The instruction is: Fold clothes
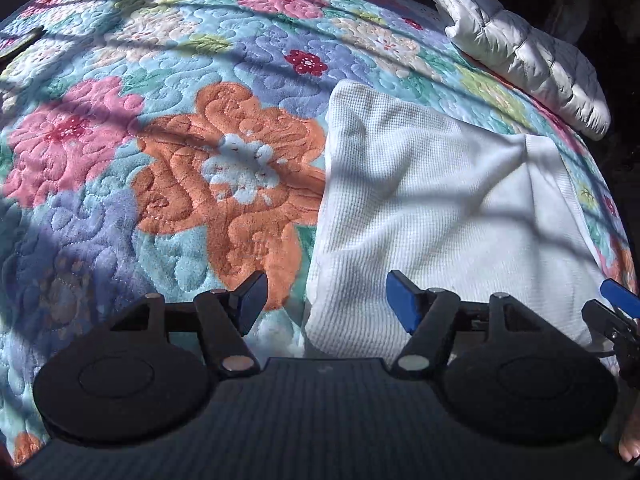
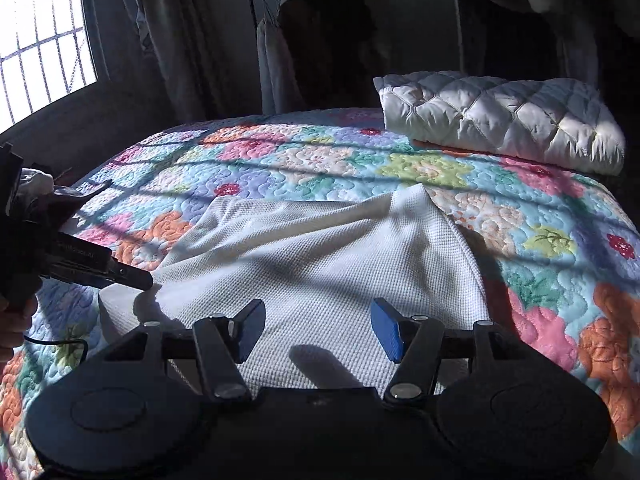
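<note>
Sunlight through a barred window (image 2: 44, 40) stripes the floral quilt (image 2: 304, 160) (curtains (image 2: 176, 40) stay dim).

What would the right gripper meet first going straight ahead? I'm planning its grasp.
Probably the white waffle-knit garment, spread under and ahead of the open right gripper; depth is unclear.

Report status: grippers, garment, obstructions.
Left gripper open, right gripper open, both empty. White waffle-knit garment lies rumpled on floral quilt. Quilted pillow lies beyond it.

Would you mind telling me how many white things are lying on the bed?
2: a waffle-knit garment spread near the front edge, and a quilted pad at the far right corner.
</note>
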`<state>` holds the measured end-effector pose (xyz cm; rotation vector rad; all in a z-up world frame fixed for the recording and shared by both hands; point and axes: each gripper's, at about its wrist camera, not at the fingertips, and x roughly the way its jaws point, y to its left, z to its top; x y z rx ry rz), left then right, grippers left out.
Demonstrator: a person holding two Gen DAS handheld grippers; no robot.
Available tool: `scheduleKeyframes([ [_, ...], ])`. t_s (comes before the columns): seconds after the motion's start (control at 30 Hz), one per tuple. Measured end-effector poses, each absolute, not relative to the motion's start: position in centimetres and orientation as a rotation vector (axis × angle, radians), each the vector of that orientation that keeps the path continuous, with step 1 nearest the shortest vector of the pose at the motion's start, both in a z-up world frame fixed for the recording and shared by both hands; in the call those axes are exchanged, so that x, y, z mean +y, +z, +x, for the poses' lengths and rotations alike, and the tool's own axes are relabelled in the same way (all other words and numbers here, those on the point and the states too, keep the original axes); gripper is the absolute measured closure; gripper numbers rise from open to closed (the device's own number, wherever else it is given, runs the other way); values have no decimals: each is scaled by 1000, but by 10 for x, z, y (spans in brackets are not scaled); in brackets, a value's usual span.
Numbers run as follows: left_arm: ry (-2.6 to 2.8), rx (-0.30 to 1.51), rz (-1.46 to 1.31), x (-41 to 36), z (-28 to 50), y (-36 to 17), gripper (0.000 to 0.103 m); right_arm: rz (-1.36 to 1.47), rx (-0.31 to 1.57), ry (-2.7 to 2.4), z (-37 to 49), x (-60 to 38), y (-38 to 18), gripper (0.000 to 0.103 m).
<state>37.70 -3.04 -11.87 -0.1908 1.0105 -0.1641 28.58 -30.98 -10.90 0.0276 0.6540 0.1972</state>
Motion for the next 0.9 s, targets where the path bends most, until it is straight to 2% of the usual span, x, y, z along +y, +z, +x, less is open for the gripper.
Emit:
scheduleKeyframes([
  [0.1, -191, 962, -169, -34, 351, -128, 34, 172, 710, 97, 255, -336, -151, 41],
  [0.2, -176, 956, -189, -32, 342, -130, 33, 201, 694, 66, 232, -346, -162, 47],
  [0.27, -159, 964, -224, -28, 337, -130, 32, 210, 708, 47, 225, -346, -159, 46],
  [0.37, -135, 990, -328, -16, 328, -127, 32, 358, 733, 14, 217, -355, -155, 43],
  [0.47, -171, 1060, -576, -3, 320, -138, 32, 568, 741, -3, 208, -361, -162, 39],
  [0.67, -199, 1000, -809, -8, 309, -147, 31, 1026, 678, -3, 188, -366, -184, 34],
  [0.9, -118, 958, -999, -2, 334, -172, 34, 1346, 556, -80, 224, -367, -212, 31],
])
